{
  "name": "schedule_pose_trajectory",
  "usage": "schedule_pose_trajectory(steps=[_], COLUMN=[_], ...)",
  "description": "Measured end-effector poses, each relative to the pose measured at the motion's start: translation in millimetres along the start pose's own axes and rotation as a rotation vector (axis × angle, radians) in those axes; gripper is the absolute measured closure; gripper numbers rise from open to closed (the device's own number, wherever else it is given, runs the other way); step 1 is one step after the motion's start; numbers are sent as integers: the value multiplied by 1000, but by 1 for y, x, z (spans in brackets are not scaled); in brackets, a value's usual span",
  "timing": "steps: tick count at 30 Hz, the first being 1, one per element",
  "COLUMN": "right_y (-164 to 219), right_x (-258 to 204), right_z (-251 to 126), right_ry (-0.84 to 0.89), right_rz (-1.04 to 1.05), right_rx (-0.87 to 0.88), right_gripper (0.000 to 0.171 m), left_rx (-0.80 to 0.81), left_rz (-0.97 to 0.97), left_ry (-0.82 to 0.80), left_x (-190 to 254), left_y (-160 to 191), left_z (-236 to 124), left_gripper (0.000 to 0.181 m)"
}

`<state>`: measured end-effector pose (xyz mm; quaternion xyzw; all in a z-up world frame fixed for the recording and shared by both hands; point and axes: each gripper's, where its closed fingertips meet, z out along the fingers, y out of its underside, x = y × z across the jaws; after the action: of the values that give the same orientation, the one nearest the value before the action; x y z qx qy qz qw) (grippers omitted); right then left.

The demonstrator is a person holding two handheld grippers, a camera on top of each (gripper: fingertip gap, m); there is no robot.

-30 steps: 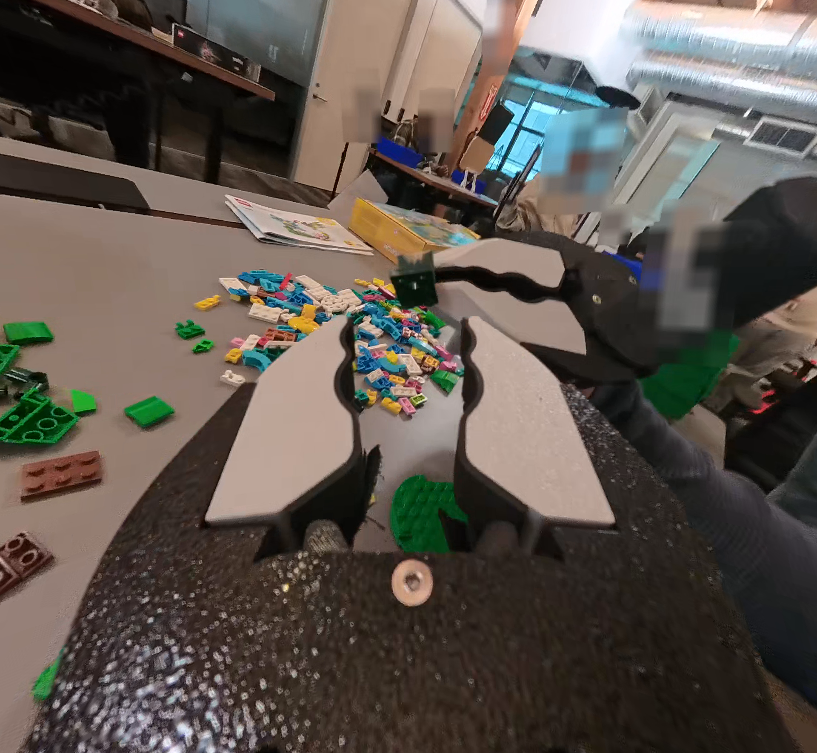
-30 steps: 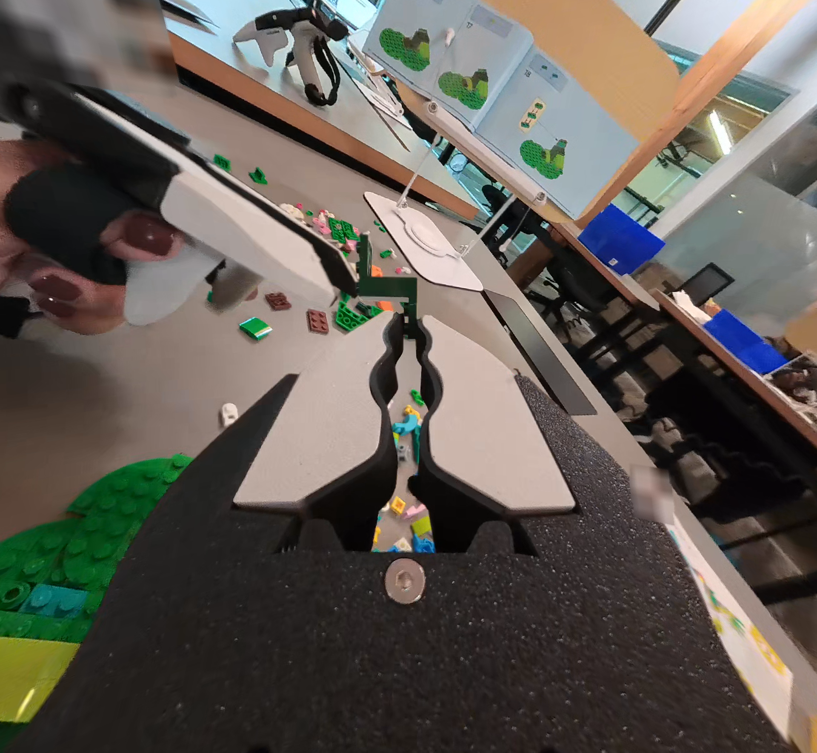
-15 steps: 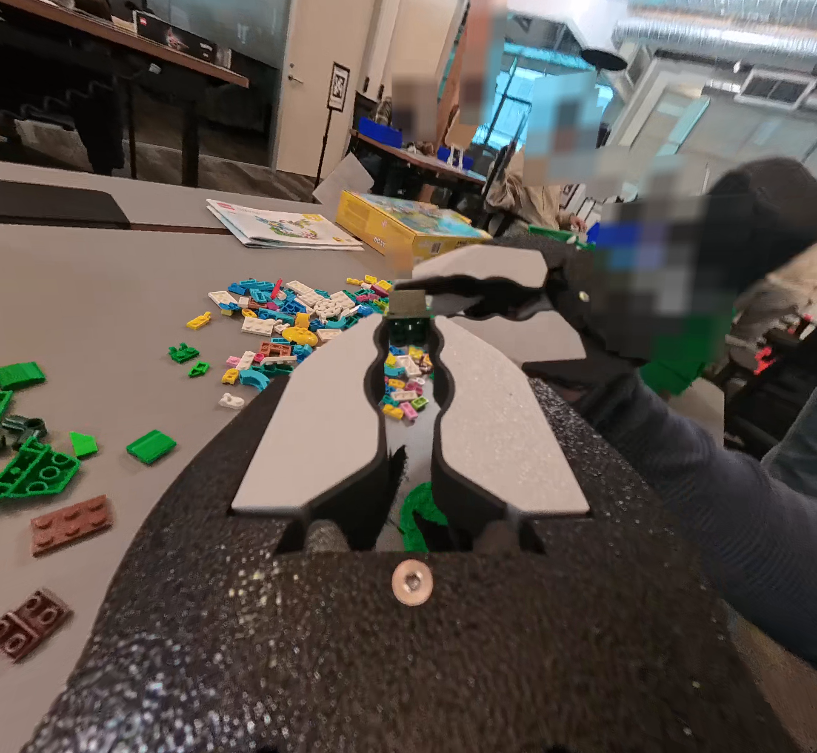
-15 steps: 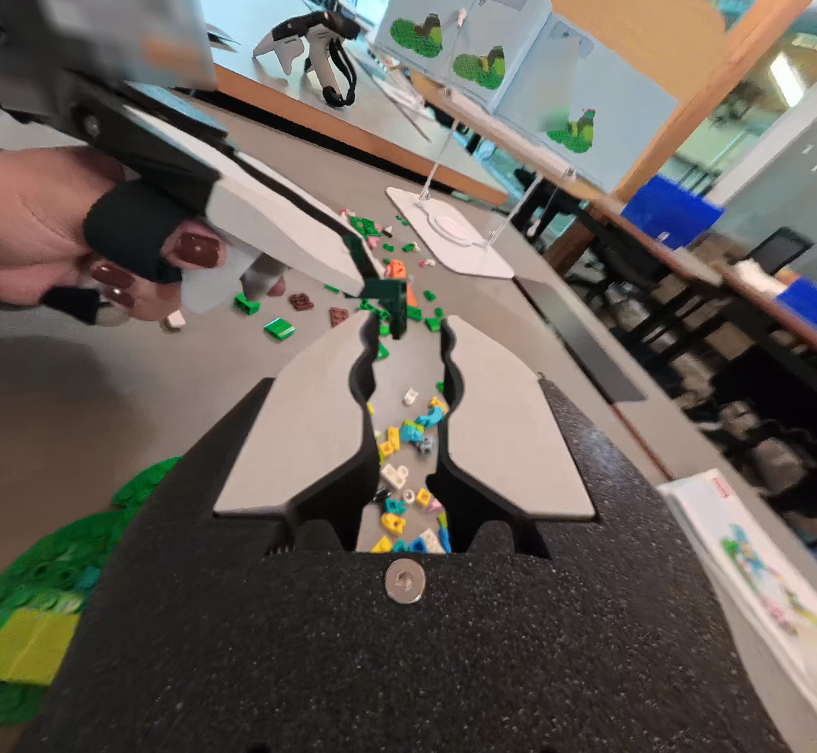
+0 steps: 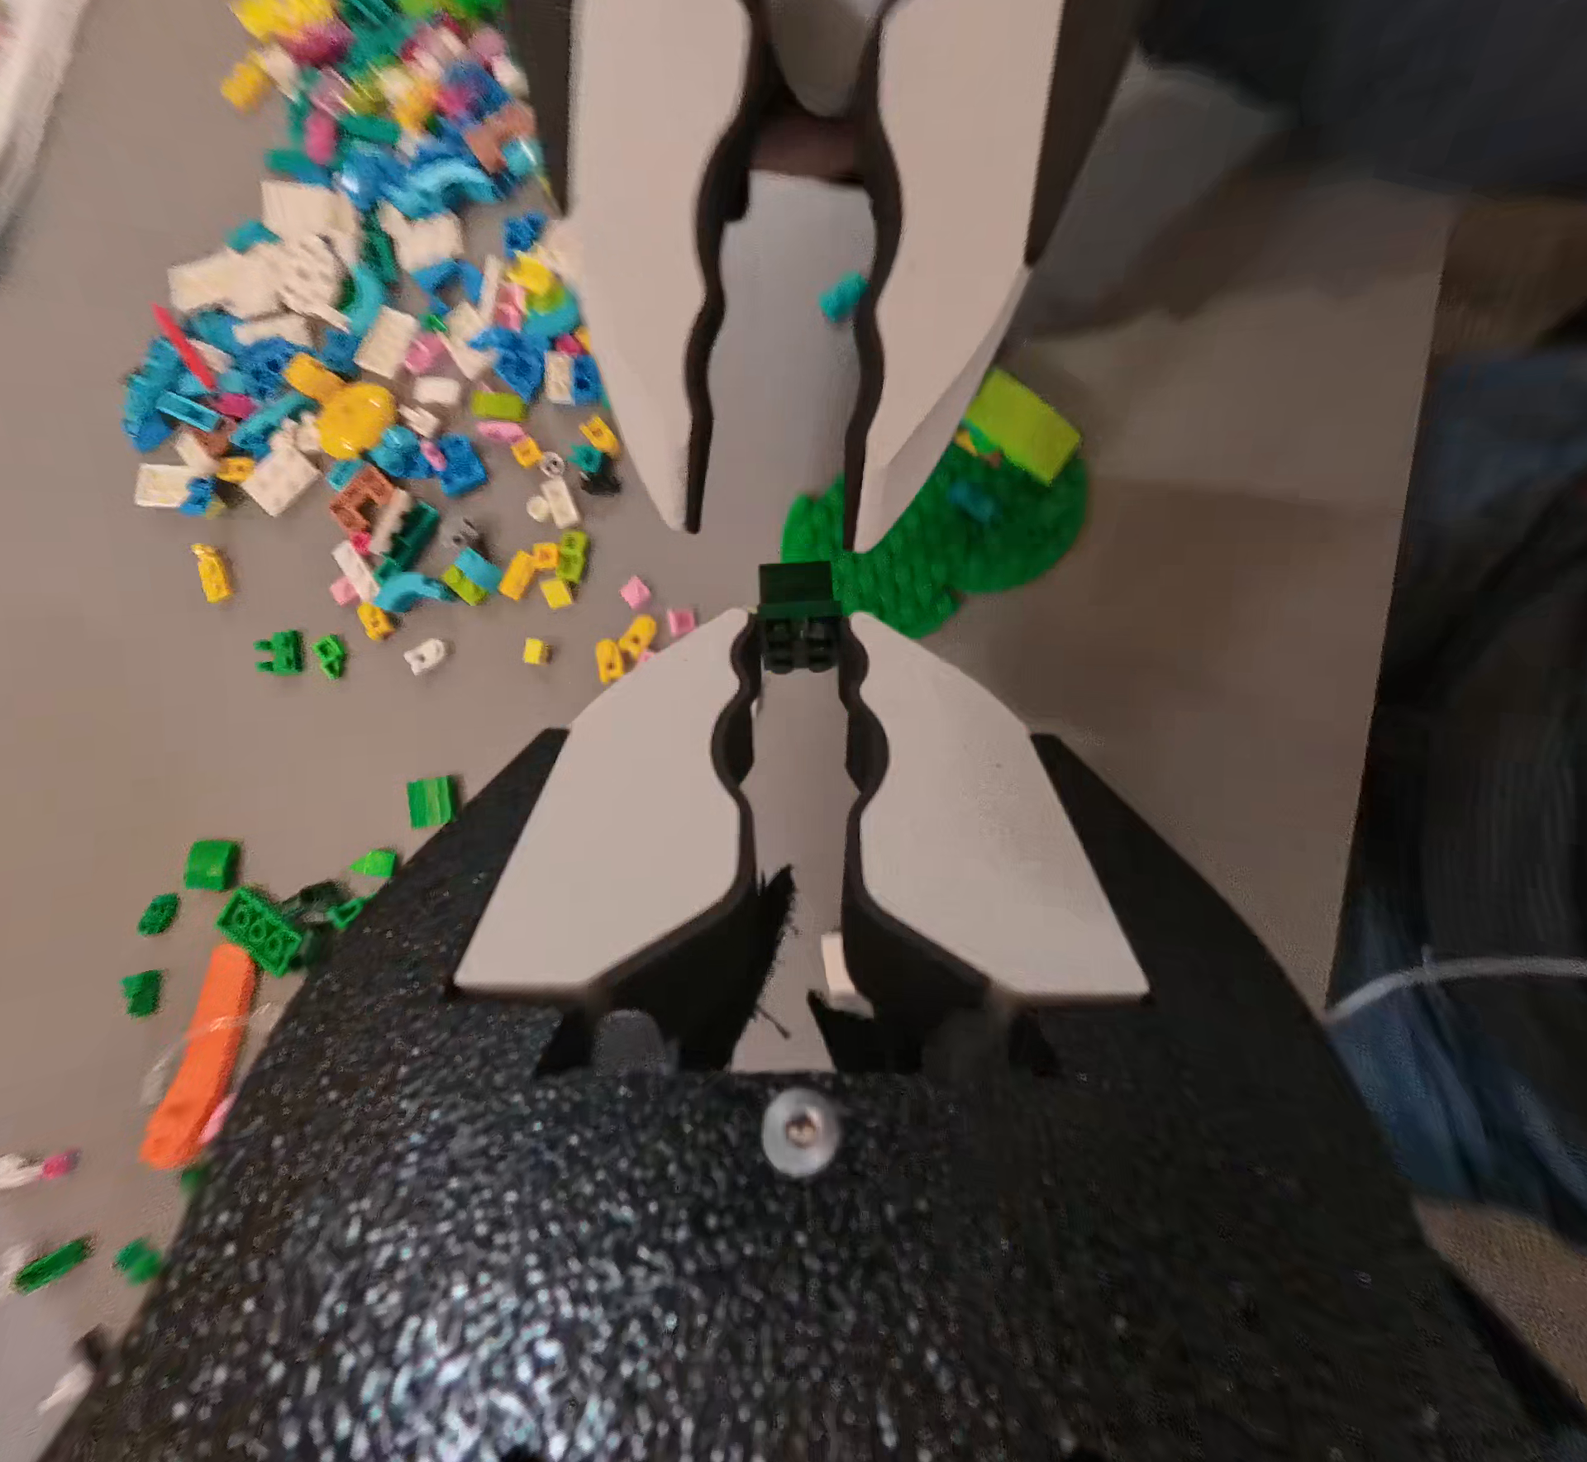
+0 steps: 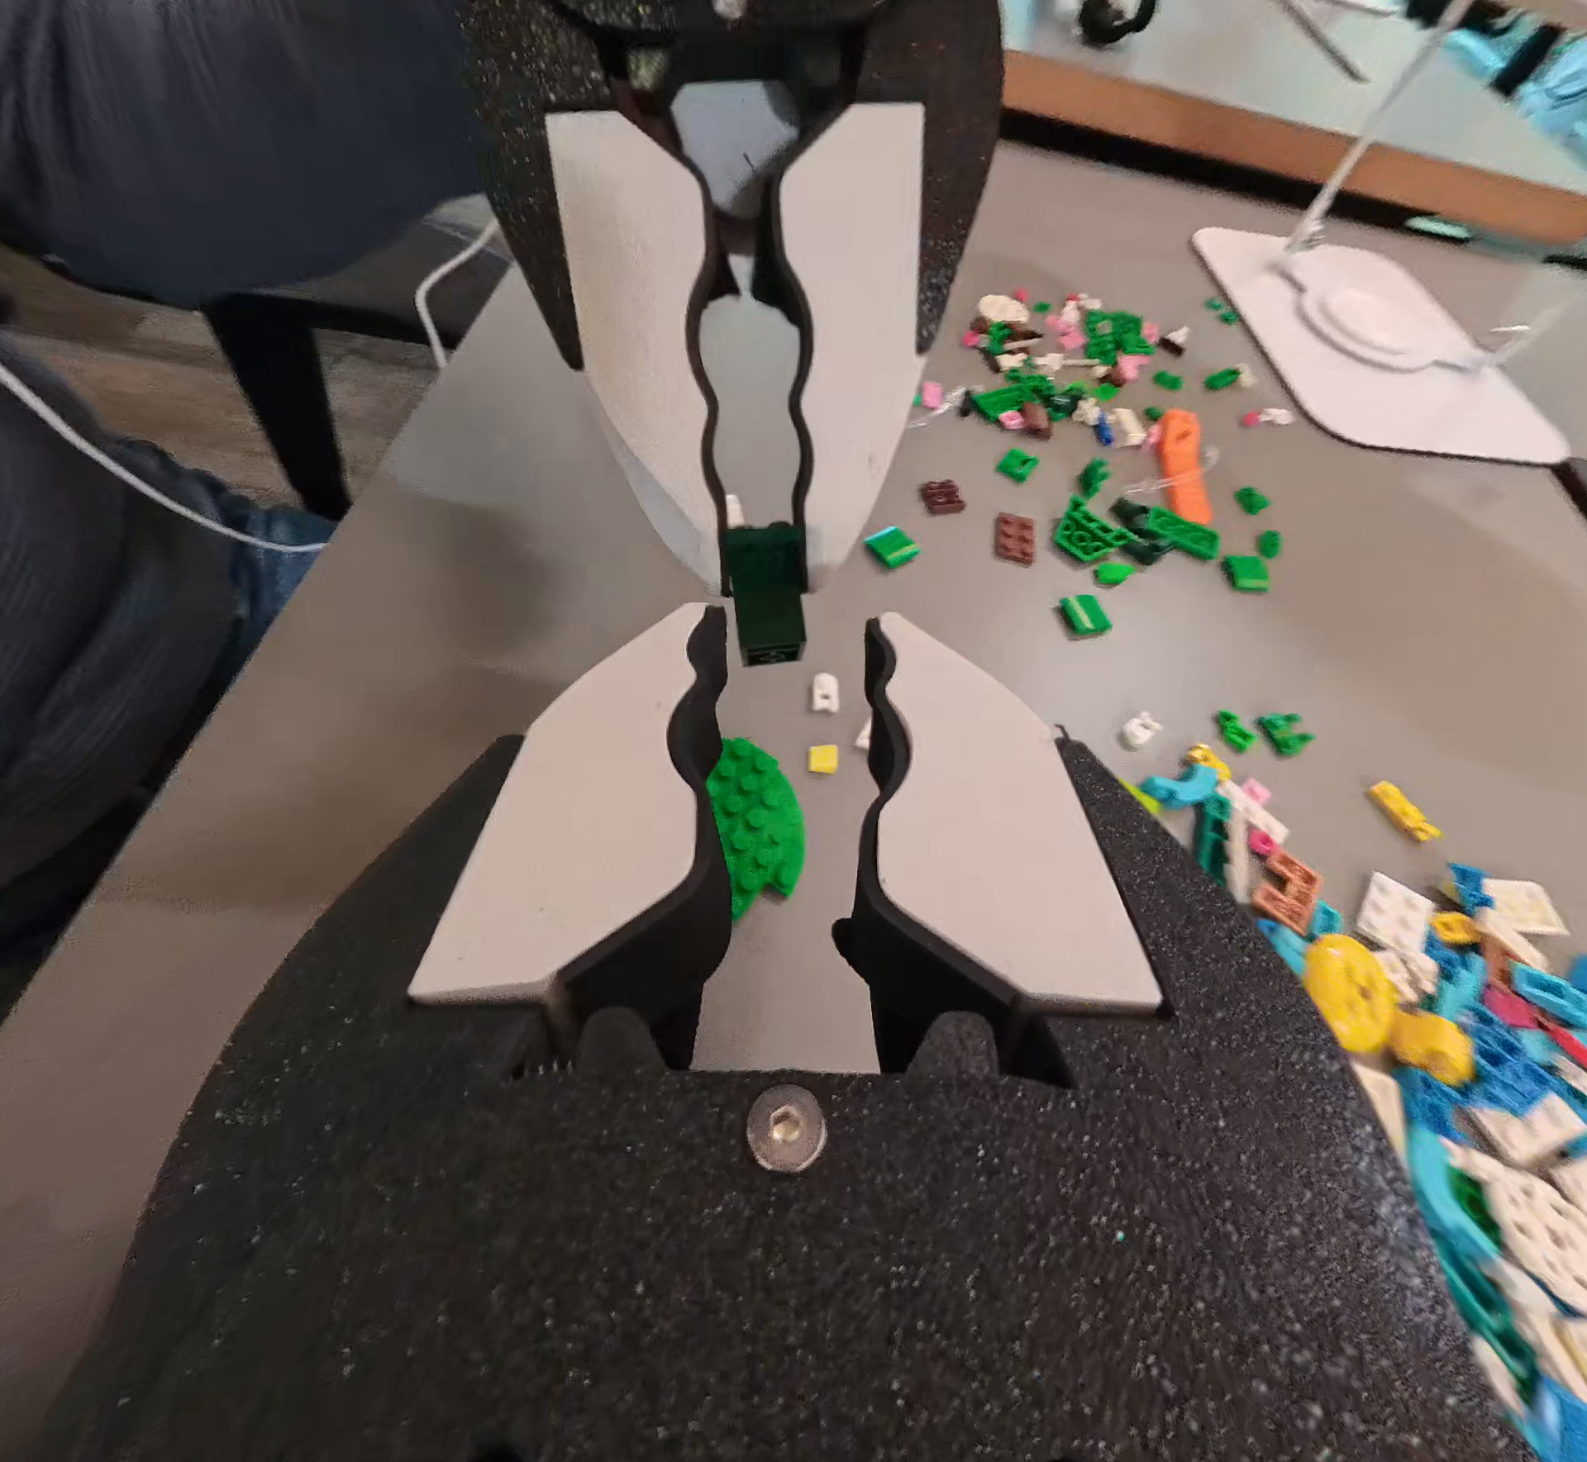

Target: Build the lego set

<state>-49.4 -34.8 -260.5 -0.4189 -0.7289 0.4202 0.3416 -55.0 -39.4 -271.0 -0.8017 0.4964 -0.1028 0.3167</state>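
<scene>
The dark green brick assembly [image 5: 795, 612] sits pinched at the tips of the left gripper [image 5: 796, 631], above the grey table [image 5: 1202, 562] and just clear of the round green baseplate [image 5: 962, 553]. A second ago the right gripper [image 6: 794, 631] held this piece; half a second ago both sets of tips met on it; now the right gripper stands spread, its jaws apart with the piece just past its left tip and touching neither pad. Both cameras, which earlier looked out across the room, now tilt down at the tabletop. The two grippers face each other nose to nose, with only a small gap between their tips. To one side lies the heap of mixed coloured bricks [image 5: 369, 356]; farther off are loose green and brown pieces [image 6: 1108, 528] and an orange brick separator [image 6: 1183, 476]. The table edge runs near the baseplate, with a person's dark sleeve [image 6: 215, 73] beyond it. A white stand base [image 6: 1374, 356] rests at the table's far side.
</scene>
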Motion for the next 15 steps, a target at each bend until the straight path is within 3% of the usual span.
schedule_pose_trajectory(steps=[5,11,15], right_y=[4,8,11], right_x=[-10,-16,-18], right_z=[6,16,18], right_ry=[-70,-105,-121], right_rz=[24,26,28], right_rx=[-26,-62,-76], right_gripper=[140,139,155], left_rx=[-196,-209,-176], left_rz=[65,47,22], left_ry=[36,72,70], left_x=[11,14,12], left_y=[9,4,-2], left_z=[0,1,1], left_gripper=[165,165,165])
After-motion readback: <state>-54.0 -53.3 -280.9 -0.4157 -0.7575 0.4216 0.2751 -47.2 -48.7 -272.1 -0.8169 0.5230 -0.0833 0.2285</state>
